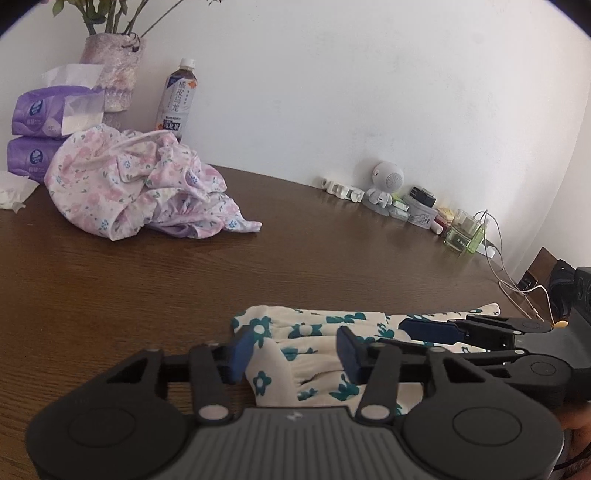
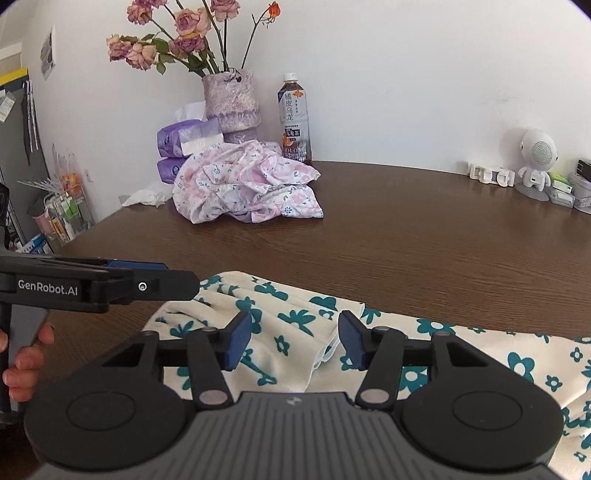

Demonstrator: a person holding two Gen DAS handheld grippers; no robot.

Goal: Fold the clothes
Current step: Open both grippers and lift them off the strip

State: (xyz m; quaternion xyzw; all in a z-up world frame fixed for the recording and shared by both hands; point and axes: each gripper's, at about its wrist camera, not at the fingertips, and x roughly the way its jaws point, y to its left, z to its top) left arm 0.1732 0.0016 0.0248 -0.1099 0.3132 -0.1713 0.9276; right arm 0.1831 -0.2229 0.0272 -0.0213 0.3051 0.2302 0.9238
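The cream garment with teal flowers lies on the tabletop beneath both parted hand-held grippers, left and right, neither gripping. Only the right view shows the roses; only the left shows the glass jar.

The left claw carries "GenRobot.AI" in white print on its black side. The bottle at the far side of the bench carries the vertical characters "橘皮乌龙" and a smaller "SUNTORY" line.

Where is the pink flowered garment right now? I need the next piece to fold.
The pink flowered garment lies crumpled at the far left of the table, just before the vase and tea bottle.
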